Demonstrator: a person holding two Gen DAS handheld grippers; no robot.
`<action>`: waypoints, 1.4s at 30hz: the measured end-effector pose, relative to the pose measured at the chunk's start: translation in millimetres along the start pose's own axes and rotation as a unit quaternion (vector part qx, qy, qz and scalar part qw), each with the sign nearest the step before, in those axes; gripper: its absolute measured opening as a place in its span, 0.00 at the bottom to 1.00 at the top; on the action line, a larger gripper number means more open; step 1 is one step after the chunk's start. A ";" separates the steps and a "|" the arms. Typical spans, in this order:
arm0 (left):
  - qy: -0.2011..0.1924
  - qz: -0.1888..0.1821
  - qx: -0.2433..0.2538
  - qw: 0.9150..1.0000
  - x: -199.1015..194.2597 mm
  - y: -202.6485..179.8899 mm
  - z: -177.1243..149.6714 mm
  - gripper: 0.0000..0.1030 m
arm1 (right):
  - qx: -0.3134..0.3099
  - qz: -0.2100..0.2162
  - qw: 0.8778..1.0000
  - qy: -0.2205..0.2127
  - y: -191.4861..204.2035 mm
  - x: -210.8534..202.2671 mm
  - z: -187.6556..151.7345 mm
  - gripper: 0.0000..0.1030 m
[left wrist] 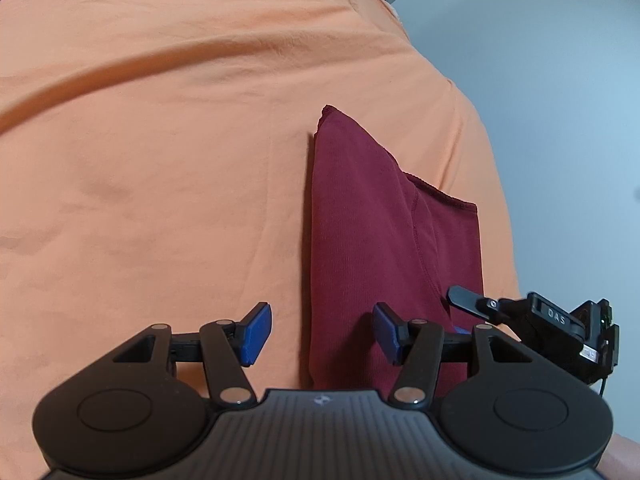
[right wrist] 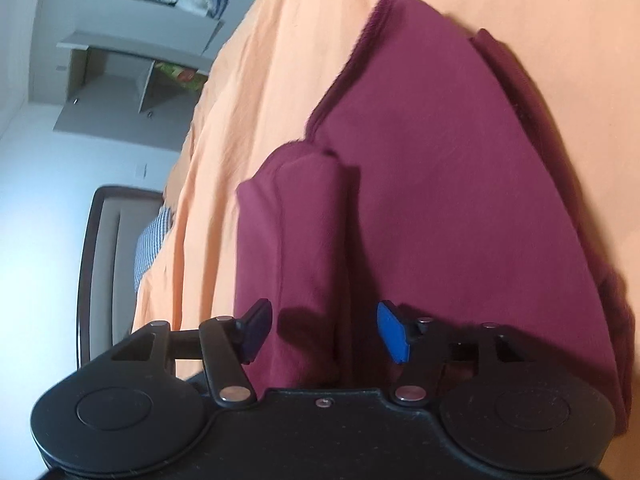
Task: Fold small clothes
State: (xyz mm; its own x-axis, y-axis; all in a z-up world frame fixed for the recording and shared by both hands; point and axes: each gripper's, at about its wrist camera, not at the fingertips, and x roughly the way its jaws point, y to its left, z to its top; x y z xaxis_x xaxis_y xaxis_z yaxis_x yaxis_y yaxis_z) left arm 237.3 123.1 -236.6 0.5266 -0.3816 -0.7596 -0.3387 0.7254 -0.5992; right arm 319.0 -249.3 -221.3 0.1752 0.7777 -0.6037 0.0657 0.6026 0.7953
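Blue pads of the left tool stand spread, pinching nothing; its right pad hangs over the near end of a maroon garment, the left pad over an orange bedsheet. Right tool is likewise spread wide, with a raised fold of the garment running between its pads, contact unclear. Beyond and to its left, past the bed's edge, stands an open wardrobe holding folded linen.

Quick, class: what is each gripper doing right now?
Left gripper: open, holding nothing, over the maroon garment.
Right gripper: open, a fold of the garment between its jaws, not clamped.
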 end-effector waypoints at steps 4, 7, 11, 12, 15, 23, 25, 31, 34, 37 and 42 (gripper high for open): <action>0.003 0.008 0.009 1.000 4.3 -6.3 5.2 0.59 | 0.016 0.010 1.000 0.004 -3.2 11.3 3.6 0.60; 0.006 0.013 0.016 1.000 5.5 -9.9 7.0 0.60 | 0.010 0.008 1.000 0.014 0.4 16.8 3.4 0.60; 0.008 0.015 0.020 1.000 7.4 -12.3 8.6 0.60 | 0.012 0.010 1.000 0.021 4.8 24.6 1.8 0.60; 0.009 0.017 0.020 1.000 8.3 -12.9 9.2 0.61 | 0.014 0.016 1.000 0.023 5.9 26.6 3.7 0.55; 0.009 0.018 0.020 1.000 7.6 -13.6 10.2 0.61 | 0.000 0.032 0.999 0.018 12.1 22.2 5.1 0.33; 0.012 0.026 0.019 0.999 10.6 -15.2 10.4 0.63 | 0.017 0.013 0.999 0.028 11.2 36.6 4.6 0.43; 0.012 0.028 0.018 0.999 11.2 -15.6 10.8 0.64 | -0.002 0.011 1.000 0.025 17.1 35.7 4.6 0.28; 0.014 0.023 0.022 0.999 14.7 -19.8 13.8 0.67 | -0.098 -0.007 0.995 0.002 41.6 9.9 7.1 0.22; 0.014 0.015 0.028 0.999 18.4 -25.9 15.9 0.69 | -0.138 -0.011 0.990 -0.009 48.4 -9.7 10.4 0.22; 0.015 0.007 0.034 0.999 22.8 -33.7 17.7 0.69 | -0.169 -0.021 0.985 -0.021 50.5 -26.7 13.9 0.22; 0.016 -0.012 0.045 0.999 27.9 -47.4 19.8 0.69 | -0.170 -0.035 0.984 -0.045 36.6 -52.2 19.4 0.22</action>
State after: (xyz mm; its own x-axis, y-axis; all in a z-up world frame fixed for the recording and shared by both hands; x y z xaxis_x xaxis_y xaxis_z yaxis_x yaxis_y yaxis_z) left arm 283.5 89.4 -224.3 0.5081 -0.4157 -0.7543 -0.2547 0.7641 -0.5927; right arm 331.4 -271.4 -159.7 0.2700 0.7220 -0.6370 -0.2495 0.6914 0.6780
